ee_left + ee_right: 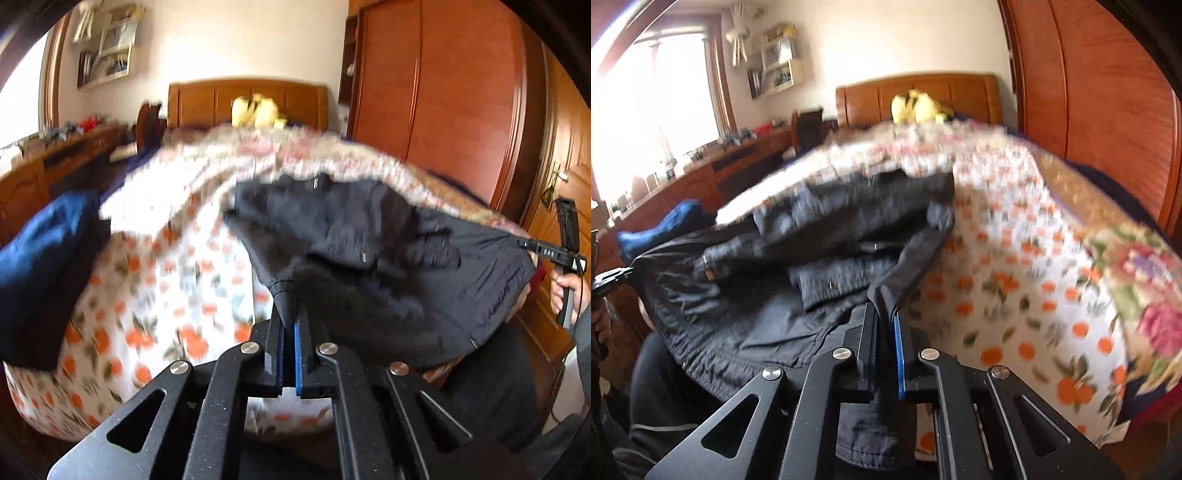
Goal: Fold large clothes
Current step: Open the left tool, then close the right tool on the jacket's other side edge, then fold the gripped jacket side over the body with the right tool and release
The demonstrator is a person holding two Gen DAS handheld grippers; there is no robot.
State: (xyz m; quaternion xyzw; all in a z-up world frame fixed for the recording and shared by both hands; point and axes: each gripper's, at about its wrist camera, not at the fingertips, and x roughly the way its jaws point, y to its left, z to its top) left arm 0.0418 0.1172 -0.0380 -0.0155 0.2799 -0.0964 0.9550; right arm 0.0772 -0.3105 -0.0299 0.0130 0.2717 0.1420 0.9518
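A large black jacket (369, 236) lies bunched on the bed's orange-print sheet (166, 280). My left gripper (290, 314) is shut on one corner of the jacket's hem. My right gripper (886, 314) is shut on the other corner of the black jacket (827, 258), with fabric hanging down between its fingers. The hem is stretched between the two grippers at the bed's near edge. The right gripper also shows at the far right of the left wrist view (532, 244), held by a hand. Both views are motion-blurred.
A blue garment (44, 258) lies at the bed's left edge. A flowered quilt (1126, 258) covers the right side. A yellow plush toy (255, 110) sits by the wooden headboard (207, 99). A wooden wardrobe (443, 92) stands right, a long desk (701, 177) left.
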